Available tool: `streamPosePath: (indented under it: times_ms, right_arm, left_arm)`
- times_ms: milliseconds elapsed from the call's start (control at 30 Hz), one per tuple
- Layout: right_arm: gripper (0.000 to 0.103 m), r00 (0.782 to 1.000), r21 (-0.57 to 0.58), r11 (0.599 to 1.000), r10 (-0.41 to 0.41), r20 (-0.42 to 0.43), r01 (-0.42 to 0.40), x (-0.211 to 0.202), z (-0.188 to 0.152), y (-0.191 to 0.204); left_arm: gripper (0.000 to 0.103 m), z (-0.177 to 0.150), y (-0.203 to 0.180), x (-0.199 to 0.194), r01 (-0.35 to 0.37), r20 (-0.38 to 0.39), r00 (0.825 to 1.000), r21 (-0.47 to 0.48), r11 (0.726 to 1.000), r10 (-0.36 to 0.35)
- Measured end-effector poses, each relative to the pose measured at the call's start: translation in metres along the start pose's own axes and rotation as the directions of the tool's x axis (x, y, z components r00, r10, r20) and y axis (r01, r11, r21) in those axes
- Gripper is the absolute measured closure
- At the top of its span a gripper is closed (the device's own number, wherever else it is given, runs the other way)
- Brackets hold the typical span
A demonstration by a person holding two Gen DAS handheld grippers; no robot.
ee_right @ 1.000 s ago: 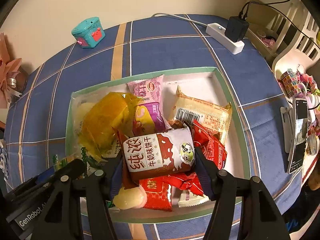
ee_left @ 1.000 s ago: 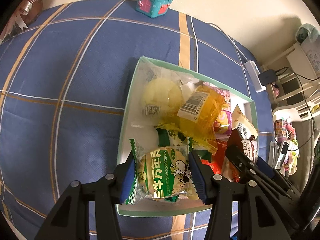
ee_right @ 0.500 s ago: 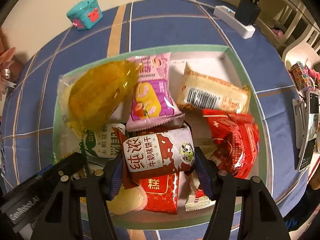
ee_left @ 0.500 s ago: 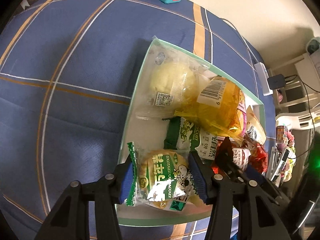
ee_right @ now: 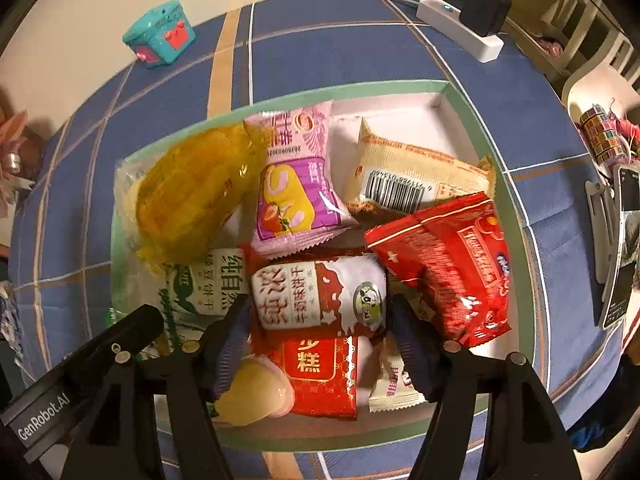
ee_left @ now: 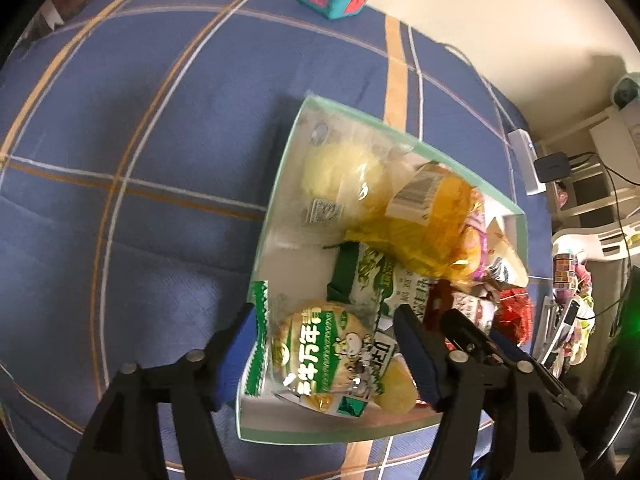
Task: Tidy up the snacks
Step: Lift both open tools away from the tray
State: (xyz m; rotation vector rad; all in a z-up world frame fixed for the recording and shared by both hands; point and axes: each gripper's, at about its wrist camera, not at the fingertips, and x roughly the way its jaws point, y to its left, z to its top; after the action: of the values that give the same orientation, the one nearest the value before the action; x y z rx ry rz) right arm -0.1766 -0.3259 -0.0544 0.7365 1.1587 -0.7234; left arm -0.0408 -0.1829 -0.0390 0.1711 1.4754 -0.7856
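One green-rimmed tray (ee_right: 472, 112) holds the snacks. In the right wrist view, counted by kind: two yellow packets, an orange-yellow one (ee_right: 192, 200) at centre left and a pale clear-wrapped one (ee_right: 256, 394) at the lower middle; one pink packet (ee_right: 298, 184); one cream packet with a barcode (ee_right: 408, 176); one shiny red bag (ee_right: 452, 260) at the right; one red-and-white biscuit packet (ee_right: 320, 294); one flat red packet (ee_right: 320, 376); one green-and-white packet (ee_right: 212, 284); one small cream packet (ee_right: 394, 390). The left wrist view adds one green round-cracker packet (ee_left: 316, 356) and one pale bun in clear wrap (ee_left: 340, 172). Outside the tray: one teal toy box (ee_right: 160, 34), one white power strip (ee_right: 460, 28), one phone (ee_right: 624, 248) at the right edge.
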Motion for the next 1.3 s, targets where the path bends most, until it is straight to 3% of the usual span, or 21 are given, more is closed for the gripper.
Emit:
streamPosePath:
  times_ms: [200,533,567,633,667,700,967,1067,1300]
  right_arm:
    - [0.032,0.998,-0.001,1.0,0.019,0.059,-0.019,-0.029,0.001,-0.002]
    - [0.032,0.991,-0.025,0.999,0.024,0.133,-0.021,-0.056,-0.002,0.009]
    - [0.032,0.99,-0.026,0.999,0.023,0.136,-0.02,-0.057,-0.003,0.01]
    - [0.028,0.99,-0.026,0.999,0.022,0.141,-0.018,-0.057,-0.003,0.011]
    - [0.019,0.989,-0.025,1.0,0.017,0.144,-0.014,-0.057,-0.004,0.011]
    - [0.017,0.989,-0.025,1.0,0.009,0.149,-0.006,-0.057,-0.004,0.01]
    - [0.016,0.987,-0.04,0.999,0.021,0.159,-0.015,-0.058,-0.003,0.012]
    - [0.004,0.985,-0.044,0.999,0.012,0.171,-0.005,-0.058,-0.005,0.013]
    - [0.003,0.982,-0.031,1.0,0.009,0.187,-0.004,-0.06,-0.015,0.011]
  left_arm:
    - [0.018,0.003,-0.011,-0.026,-0.01,0.075,0.997,0.039,0.999,0.007]
    - [0.016,0.006,-0.013,-0.053,-0.104,0.18,0.98,0.082,0.991,0.088]
    - [0.012,0.006,-0.01,-0.055,-0.115,0.187,0.978,0.084,0.99,0.097]
    - [0.003,0.007,-0.008,-0.057,-0.143,0.206,0.971,0.082,0.986,0.124]
    - [0.002,0.008,-0.006,-0.059,-0.154,0.216,0.967,0.077,0.985,0.134]
    - [0.002,0.008,-0.006,-0.06,-0.161,0.221,0.965,0.076,0.984,0.141]
    - [0.0,0.009,0.0,-0.06,-0.227,0.25,0.946,0.062,0.972,0.205]
    - [0.0,0.009,0.004,-0.059,-0.241,0.247,0.943,0.053,0.969,0.221]
    - [0.0,0.001,0.012,-0.07,-0.286,0.278,0.924,0.043,0.957,0.264]
